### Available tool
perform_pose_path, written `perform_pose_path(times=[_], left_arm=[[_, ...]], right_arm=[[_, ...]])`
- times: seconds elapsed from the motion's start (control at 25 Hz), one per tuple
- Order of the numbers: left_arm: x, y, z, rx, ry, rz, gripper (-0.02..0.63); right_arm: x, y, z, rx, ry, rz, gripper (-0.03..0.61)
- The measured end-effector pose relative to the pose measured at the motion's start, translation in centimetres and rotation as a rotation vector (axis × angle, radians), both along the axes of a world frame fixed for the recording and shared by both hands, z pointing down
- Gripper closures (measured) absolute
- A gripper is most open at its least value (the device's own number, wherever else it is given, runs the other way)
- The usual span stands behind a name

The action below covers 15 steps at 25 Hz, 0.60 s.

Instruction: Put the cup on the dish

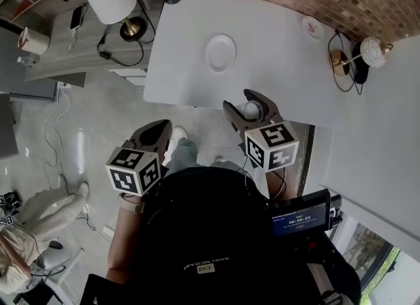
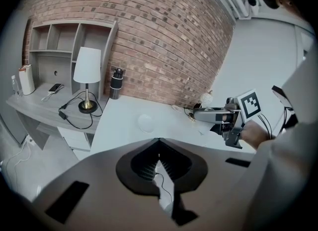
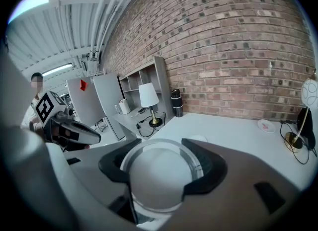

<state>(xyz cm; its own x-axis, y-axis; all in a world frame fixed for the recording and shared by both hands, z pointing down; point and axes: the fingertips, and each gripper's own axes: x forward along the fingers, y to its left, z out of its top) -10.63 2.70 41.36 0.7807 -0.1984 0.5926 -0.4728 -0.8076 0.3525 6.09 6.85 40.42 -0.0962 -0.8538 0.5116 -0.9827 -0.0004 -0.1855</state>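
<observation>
the cup is clamped between the jaws of the right gripper, at the near edge of the white table. the dish lies farther in, well apart. the left gripper has its jaws together on nothing, off the table.

My right gripper is held out ahead of my body, its jaws closed round the cup, which fills the space between them in the right gripper view. My right hand grips the handle behind its marker cube. My left gripper sits nearer my body, off to my left, its jaws brought together with nothing held between them.
</observation>
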Motion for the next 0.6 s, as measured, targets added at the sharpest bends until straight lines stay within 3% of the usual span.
perform_pose_path(times=[0.6], left_arm=[[-1.7,-10.1,0.8,-0.039,0.023,0.079,0.607]], right_arm=[[-1.6,-8.9,-0.3,-0.031,0.031,0.095,0.322]])
